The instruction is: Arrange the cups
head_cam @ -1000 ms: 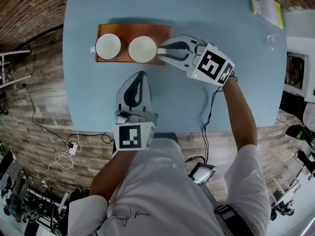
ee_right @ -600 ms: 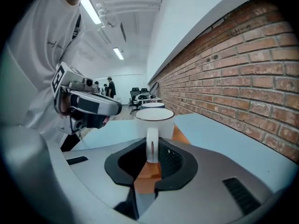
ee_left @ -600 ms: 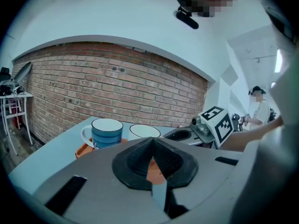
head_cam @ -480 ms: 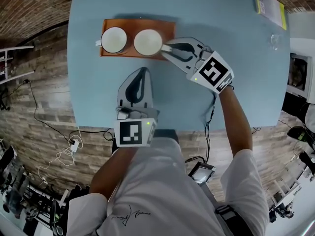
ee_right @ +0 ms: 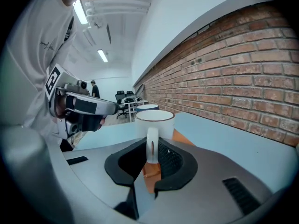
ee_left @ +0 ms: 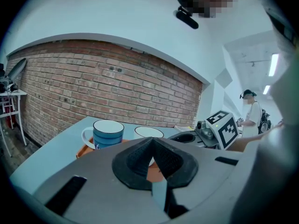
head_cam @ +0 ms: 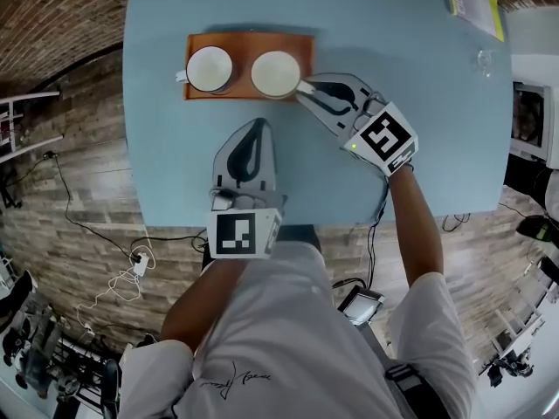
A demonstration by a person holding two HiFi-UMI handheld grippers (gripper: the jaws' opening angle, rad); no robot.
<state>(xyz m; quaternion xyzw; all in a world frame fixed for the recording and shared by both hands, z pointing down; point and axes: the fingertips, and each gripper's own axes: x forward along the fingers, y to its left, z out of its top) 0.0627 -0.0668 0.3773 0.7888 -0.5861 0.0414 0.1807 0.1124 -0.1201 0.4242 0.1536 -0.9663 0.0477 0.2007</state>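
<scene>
Pinching the thin handle of the white cup [head_cam: 275,72] on the orange tray [head_cam: 249,40], the fingers of the right gripper [head_cam: 304,88] have just been closing (left gripper [head_cam: 256,126]: fingers shut, empty), so a lift could swing it into the blue cup [head_cam: 209,68].

Light blue bench [head_cam: 419,103]: a yellow-green booklet [head_cam: 472,3] lies at its far right corner, with a clear glass [head_cam: 483,59] near the right edge. Wood-plank floor [head_cam: 79,173] all round, white cables [head_cam: 138,260] trailing beside the bench's near left corner. Brick wall [ee_left: 107,92] behind the bench; a person [ee_left: 252,113] stands well off in the background.
</scene>
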